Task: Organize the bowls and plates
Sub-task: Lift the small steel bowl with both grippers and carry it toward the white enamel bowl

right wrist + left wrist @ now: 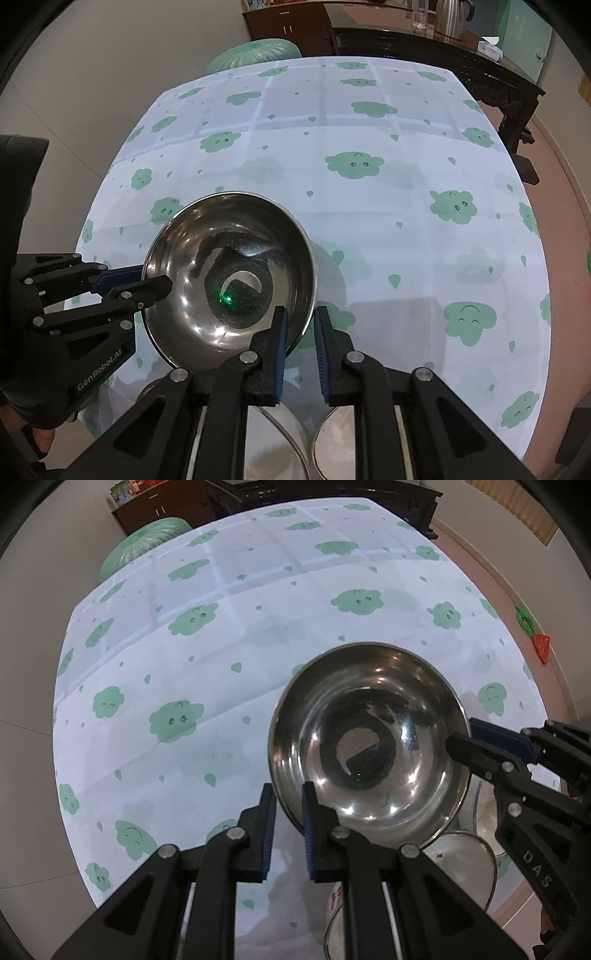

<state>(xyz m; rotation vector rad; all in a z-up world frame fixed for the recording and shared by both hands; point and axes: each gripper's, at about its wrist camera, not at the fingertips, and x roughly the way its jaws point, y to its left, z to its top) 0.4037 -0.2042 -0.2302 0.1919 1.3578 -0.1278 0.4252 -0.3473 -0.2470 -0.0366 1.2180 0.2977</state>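
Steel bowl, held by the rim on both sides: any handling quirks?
The steel bowl looks polished, so probably slippery; the left gripper and right gripper pinch only its thin rim. It looks rigid and probably light. Its rounded wall suggests it may rock when set on the tablecloth.

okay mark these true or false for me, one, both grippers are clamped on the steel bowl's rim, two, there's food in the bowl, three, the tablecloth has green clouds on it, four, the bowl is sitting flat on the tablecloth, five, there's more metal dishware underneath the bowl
1. Both grippers clamp the rim: true. The left gripper and right gripper pinch opposite sides of the steel bowl.
2. Food in the bowl: false. It is empty, showing only reflections.
3. Green clouds on the tablecloth: true.
4. Bowl sits flat on the cloth: false. It is held tilted above it.
5. More metal dishware below the bowl: true.
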